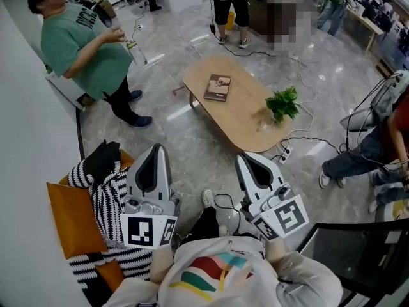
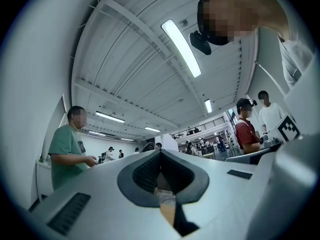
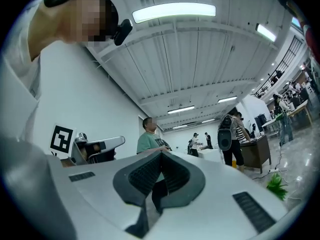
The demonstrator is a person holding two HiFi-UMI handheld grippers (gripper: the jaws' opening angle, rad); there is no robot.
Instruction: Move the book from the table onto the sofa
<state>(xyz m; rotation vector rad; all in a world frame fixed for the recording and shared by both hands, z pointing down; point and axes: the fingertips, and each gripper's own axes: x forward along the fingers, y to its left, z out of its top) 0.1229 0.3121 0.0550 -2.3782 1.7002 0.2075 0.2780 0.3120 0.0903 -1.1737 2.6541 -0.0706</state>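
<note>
Down near my body, the left gripper [image 1: 152,162] and right gripper [image 1: 250,165] both have their jaws pressed together on nothing. Just beside the left one is the sofa [image 1: 67,213], partly covered by a striped cloth [image 1: 105,194]. Across bare floor, the book [image 1: 218,87] lies flat on the table [image 1: 246,123], toward its far end, long axis pointing roughly away from me, slightly nearer my right. A plant [image 1: 283,103] crowds the near end.

The book [image 1: 218,87] lies on the table [image 1: 243,125], the plant [image 1: 283,104] at its 4 o'clock, the sofa [image 1: 67,213] at the table's 8 o'clock, the left gripper [image 1: 156,149] and right gripper [image 1: 245,158] at 6.
</note>
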